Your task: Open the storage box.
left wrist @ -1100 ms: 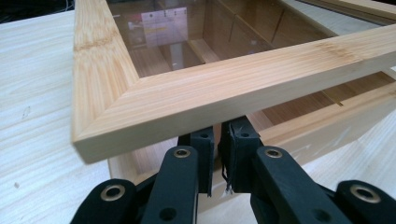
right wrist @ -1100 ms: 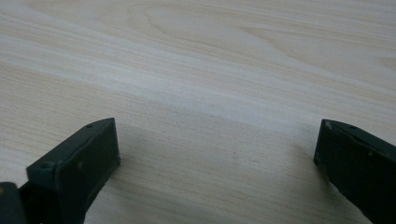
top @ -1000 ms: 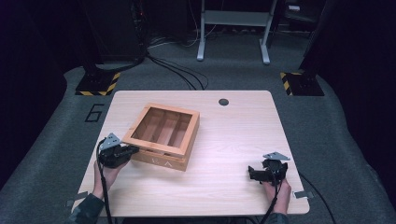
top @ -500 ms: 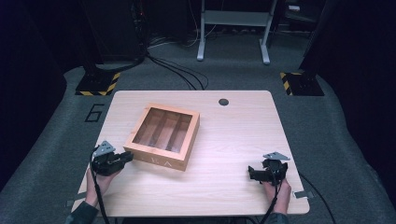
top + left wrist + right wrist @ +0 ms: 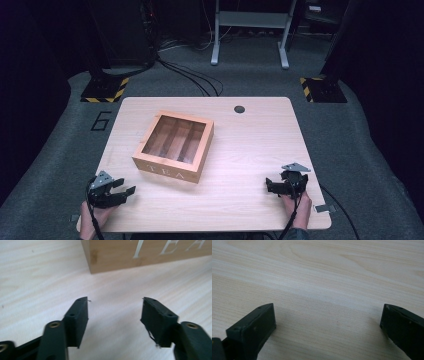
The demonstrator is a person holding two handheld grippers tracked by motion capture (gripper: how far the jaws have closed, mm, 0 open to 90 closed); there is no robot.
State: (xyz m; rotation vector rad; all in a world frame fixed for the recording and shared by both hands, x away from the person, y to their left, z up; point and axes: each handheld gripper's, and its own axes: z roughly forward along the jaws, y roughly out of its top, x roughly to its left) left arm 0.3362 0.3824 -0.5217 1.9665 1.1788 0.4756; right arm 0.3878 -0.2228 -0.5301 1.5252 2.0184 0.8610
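Right now holding the left tongs spread over the near left corner of the surface, having just been opening them, with nothing between the pads. Keeping the right tongs spread wide too, empty, low over the near right part of the wood. Looking outward, finding the wooden tea box sitting left of the middle, lid seemingly shut, near the left tongs but apart from them, its lettered front facing them. Probably letting go and getting clear, so: keeping the spread wide enough to miss the box corner, drawing straight away from the front wall rather than sweeping sideways, staying just off the wood, and avoiding any nudge that would be skewing the box.
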